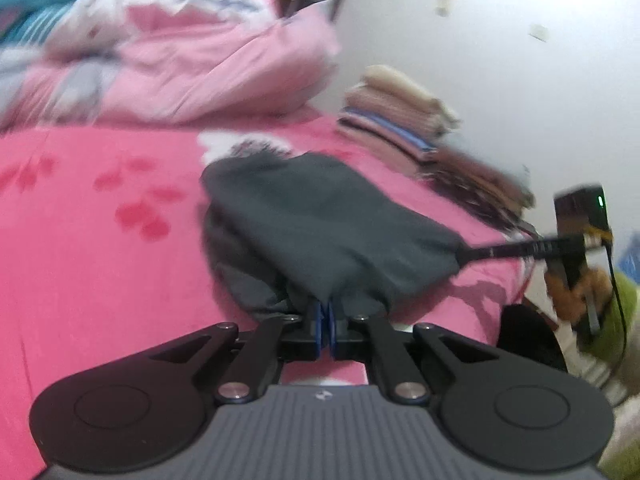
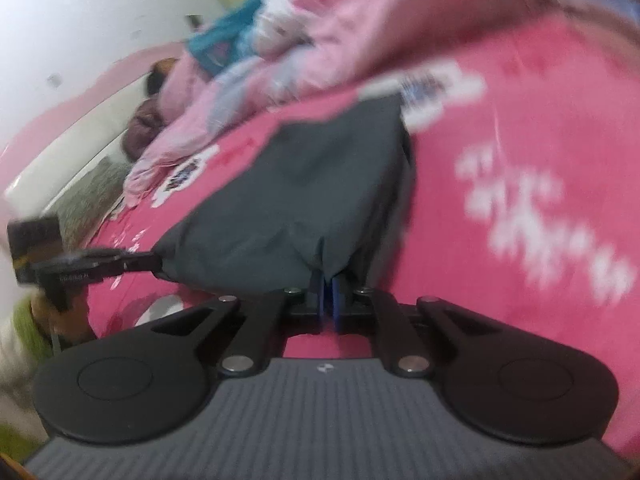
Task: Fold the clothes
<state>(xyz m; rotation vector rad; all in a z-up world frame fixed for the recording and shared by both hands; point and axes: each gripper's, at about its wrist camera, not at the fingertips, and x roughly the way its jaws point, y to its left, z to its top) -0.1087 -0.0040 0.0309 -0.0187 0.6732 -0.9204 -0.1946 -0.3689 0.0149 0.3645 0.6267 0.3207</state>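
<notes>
You are pinching the near edge of a grey garment [image 1: 320, 220] with both tools: the left tool [image 1: 324, 312] is clamped tight on one corner, its blue pads pressed together over bunched cloth, and the right tool [image 2: 328, 284] is gripping the other corner the same way. Each tool is showing in the other's view, off to the side, at the hem.

The garment is lying on the bed [image 1: 100, 260] ahead of you, its near hem lifting off the sheet while the far part is resting flat and seemingly doubled over itself. By the look of it, you are in the middle of a fold, carrying the held edge. Both views are blurring, so whether the edge is travelling forward or back cannot be told. Whichever it is, the next move is calling for both corners to be kept level and taut, so the cloth is landing square rather than skewing.

The sheet is bright pink with a white and darker floral print. Beyond the garment, a rumpled pink quilt [image 1: 200, 52] is heaping across the bed. A stack of folded clothes [image 1: 400, 112] is sitting near the bed's far side, against a pale wall [image 1: 520, 80].
</notes>
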